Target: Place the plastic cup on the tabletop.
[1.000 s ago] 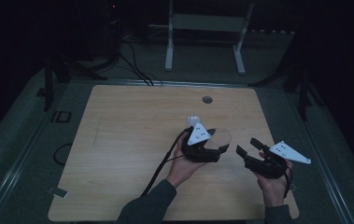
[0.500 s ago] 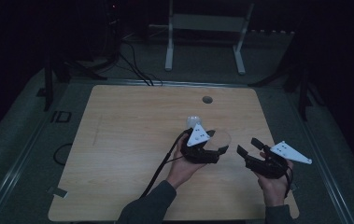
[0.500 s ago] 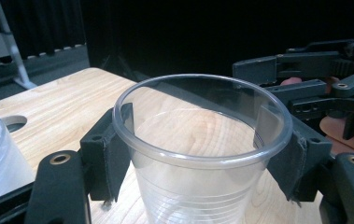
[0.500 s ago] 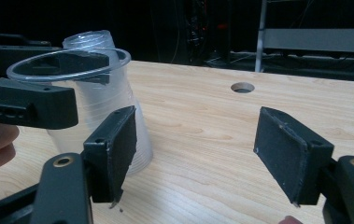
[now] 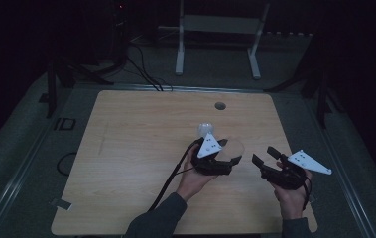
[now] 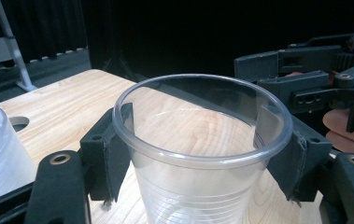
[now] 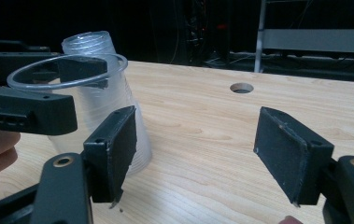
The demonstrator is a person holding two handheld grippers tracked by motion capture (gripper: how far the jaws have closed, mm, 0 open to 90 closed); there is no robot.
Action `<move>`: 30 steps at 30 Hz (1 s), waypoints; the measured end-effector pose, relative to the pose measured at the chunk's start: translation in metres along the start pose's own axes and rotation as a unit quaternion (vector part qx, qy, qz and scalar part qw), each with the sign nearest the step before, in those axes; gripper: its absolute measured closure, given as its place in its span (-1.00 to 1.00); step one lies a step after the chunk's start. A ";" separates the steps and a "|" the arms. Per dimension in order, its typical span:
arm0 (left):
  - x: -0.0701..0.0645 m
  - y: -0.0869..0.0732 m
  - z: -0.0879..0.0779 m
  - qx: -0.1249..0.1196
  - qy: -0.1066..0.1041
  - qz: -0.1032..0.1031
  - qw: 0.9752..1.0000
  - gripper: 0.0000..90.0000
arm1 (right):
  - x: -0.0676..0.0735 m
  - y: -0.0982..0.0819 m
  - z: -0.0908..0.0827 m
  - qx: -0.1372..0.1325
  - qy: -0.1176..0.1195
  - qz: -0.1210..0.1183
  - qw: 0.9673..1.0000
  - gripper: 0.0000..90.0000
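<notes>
Essentially nothing has shifted over the last second: the left gripper (image 6: 198, 163) keeps its jaws pressed on a clear cup (image 6: 198, 154), held upright just below the rim near the middle of the table (image 5: 126, 148). The right gripper (image 7: 198, 154) waits beside it, jaws wide and empty. This suggests a pause before a handover or stacking step. An upturned stack of cups (image 7: 102, 93) stands just behind; a round hole (image 7: 241, 87) lies farther off.
</notes>
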State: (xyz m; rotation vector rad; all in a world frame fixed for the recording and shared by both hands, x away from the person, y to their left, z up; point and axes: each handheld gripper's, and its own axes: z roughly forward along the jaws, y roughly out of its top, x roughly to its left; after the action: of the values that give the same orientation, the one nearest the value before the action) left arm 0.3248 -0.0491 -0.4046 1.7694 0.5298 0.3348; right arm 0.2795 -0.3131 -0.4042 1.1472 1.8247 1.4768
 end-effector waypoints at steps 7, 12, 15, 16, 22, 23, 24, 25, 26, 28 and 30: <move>0.000 -0.005 0.001 0.000 0.002 0.001 1.000 -0.34 | -0.001 0.000 -0.001 0.000 -0.002 0.001 1.000 -0.34; 0.000 -0.009 0.001 0.002 0.006 0.003 1.000 -0.34 | -0.001 0.000 -0.001 0.000 -0.002 0.001 1.000 -0.34; 0.001 -0.011 0.002 0.003 0.006 0.003 1.000 -0.34 | 0.000 0.000 -0.001 -0.001 -0.001 0.002 1.000 -0.34; 0.000 -0.012 0.002 0.003 0.005 0.003 1.000 -0.34 | 0.000 0.000 -0.001 0.000 -0.001 0.001 1.000 -0.34; 0.000 -0.016 0.003 0.002 0.004 0.001 1.000 -0.34 | 0.000 -0.001 -0.001 0.000 -0.001 0.001 1.000 -0.34; -0.001 -0.017 0.004 0.003 0.004 0.002 1.000 -0.34 | -0.001 0.000 -0.001 0.000 -0.002 0.001 1.000 -0.34; -0.001 -0.018 0.004 0.005 0.006 0.005 1.000 -0.34 | -0.001 0.000 -0.001 -0.001 -0.002 0.001 1.000 -0.34; -0.002 -0.019 0.004 0.005 0.008 0.006 1.000 -0.34 | -0.001 0.000 -0.001 -0.001 -0.002 0.001 1.000 -0.34; -0.002 -0.020 0.005 0.004 0.008 0.007 1.000 -0.34 | -0.001 0.000 -0.001 -0.001 -0.002 0.001 1.000 -0.34; -0.002 -0.021 0.005 0.005 0.008 0.007 1.000 -0.34 | -0.001 0.000 -0.002 -0.002 -0.003 0.002 1.000 -0.34; -0.002 -0.023 0.006 0.004 0.008 0.007 1.000 -0.34 | -0.002 0.000 -0.002 -0.002 -0.003 0.002 1.000 -0.34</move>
State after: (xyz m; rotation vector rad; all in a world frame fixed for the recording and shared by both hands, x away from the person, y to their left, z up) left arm 0.3217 -0.0502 -0.4281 1.7809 0.5315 0.3580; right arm 0.2786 -0.3155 -0.4043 1.1528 1.8150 1.4779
